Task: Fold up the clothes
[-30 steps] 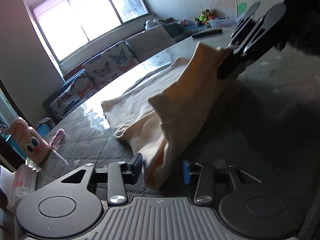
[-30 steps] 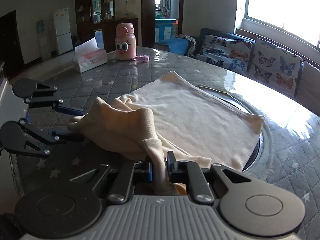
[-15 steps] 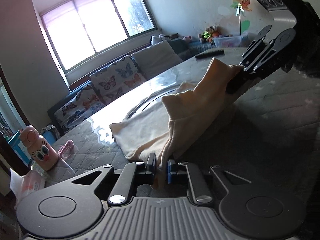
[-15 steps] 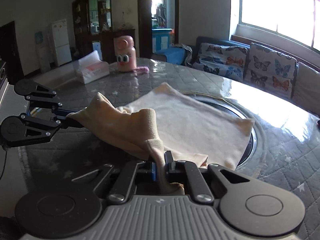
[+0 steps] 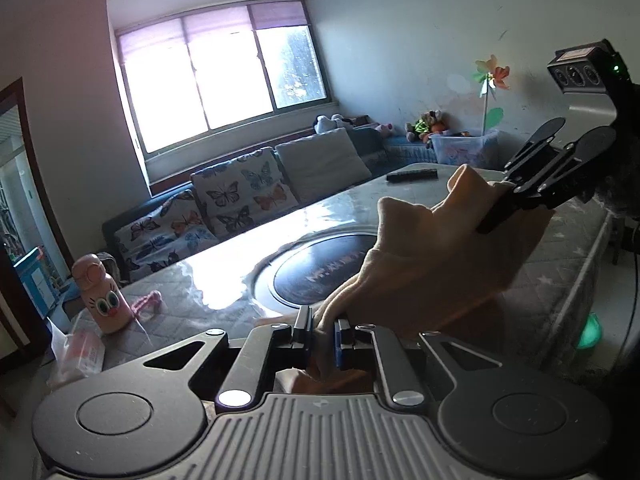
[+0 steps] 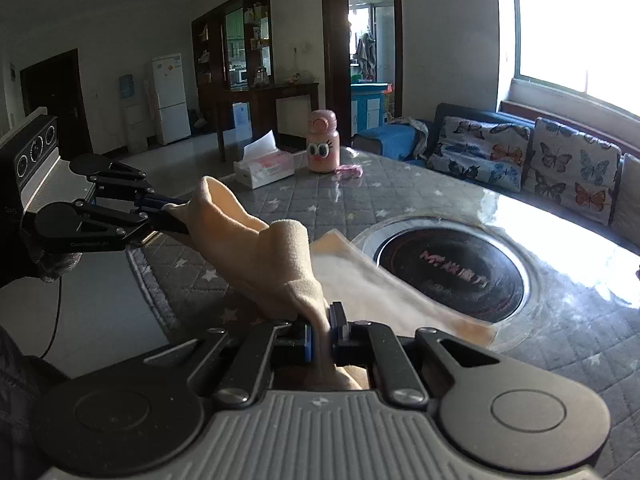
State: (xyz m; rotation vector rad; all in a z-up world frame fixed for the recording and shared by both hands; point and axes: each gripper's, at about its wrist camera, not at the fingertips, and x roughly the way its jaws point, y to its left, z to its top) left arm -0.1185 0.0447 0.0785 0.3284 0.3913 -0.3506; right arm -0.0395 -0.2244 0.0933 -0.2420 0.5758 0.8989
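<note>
Cream garment raised over the quilted table, pinched at both ends.
Left gripper [image 5: 322, 334] and right gripper [image 6: 320, 330] each clamp an edge of the cream garment [image 6: 280, 256]; light, limp fabric sags between them, so hold near the corners.

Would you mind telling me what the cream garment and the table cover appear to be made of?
The cream garment looks like soft matte fleece or brushed knit: fuzzy nap, thick rolled edges. The grey quilted star-print table cover seems padded fabric under glossy clear plastic or glass, given window glare.
</note>
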